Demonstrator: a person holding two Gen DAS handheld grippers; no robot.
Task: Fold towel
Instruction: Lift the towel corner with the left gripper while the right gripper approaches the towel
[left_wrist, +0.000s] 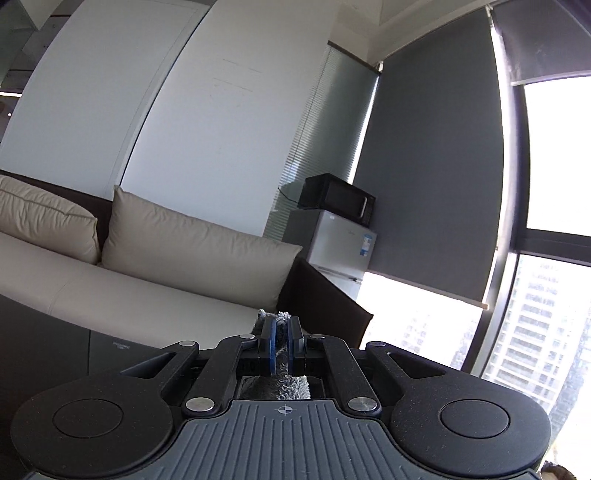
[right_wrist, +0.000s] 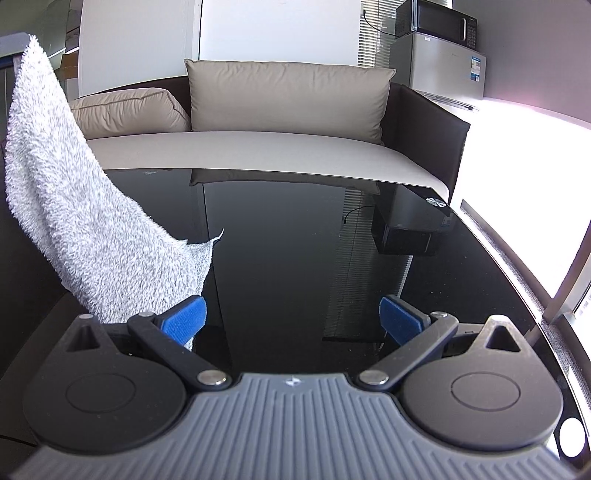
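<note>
My left gripper (left_wrist: 281, 330) is shut on the fluffy grey-white towel (left_wrist: 277, 318), and is raised and tilted up toward the wall. A tuft of the towel shows above the blue pads and more of it behind them. In the right wrist view the towel (right_wrist: 66, 192) hangs from the upper left down to the black glass table (right_wrist: 295, 251), its lower corner lying on the glass beside my right gripper's left finger. My right gripper (right_wrist: 293, 314) is open and empty, low over the table, its blue pads (right_wrist: 186, 319) wide apart.
A beige sofa (right_wrist: 288, 99) with cushions stands behind the table. A small fridge (right_wrist: 443, 70) with a black microwave (right_wrist: 439, 18) on top stands at the back right. Bright windows with grey blinds (left_wrist: 436, 177) are on the right.
</note>
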